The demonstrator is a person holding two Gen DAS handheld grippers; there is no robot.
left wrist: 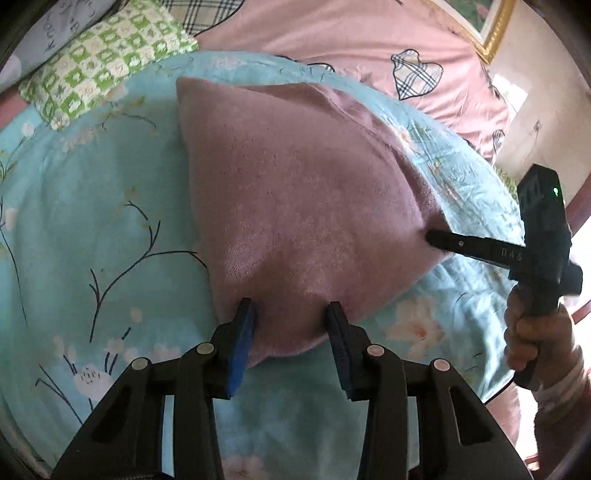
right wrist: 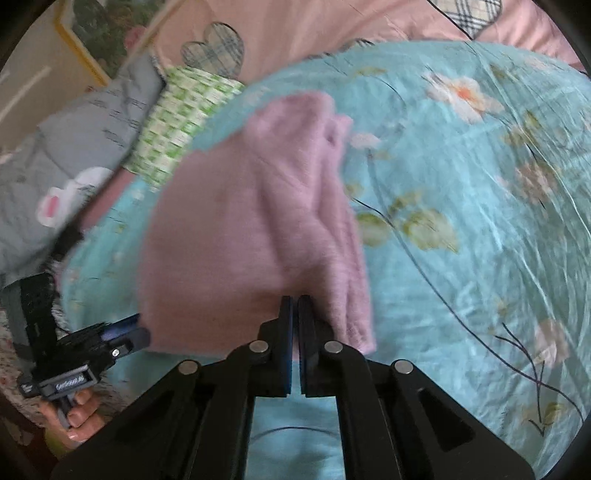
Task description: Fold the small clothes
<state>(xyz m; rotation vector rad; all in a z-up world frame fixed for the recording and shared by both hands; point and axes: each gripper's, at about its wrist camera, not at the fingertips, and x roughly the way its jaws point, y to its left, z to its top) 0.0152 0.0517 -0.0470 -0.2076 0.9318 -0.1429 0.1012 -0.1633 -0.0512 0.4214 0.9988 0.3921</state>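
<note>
A pink knit garment lies on the turquoise floral bedspread. My left gripper is open, its jaws either side of the garment's near corner. My right gripper is shut on the garment's near edge, with folds bunched to the right of the fingers. The right gripper also shows in the left wrist view, pinching the garment's right corner. The left gripper shows in the right wrist view at the garment's lower left edge.
A green checked pillow and a grey printed pillow lie at the back. A pink sheet with plaid hearts covers the bed beyond. A gold picture frame and the wall are at the far right.
</note>
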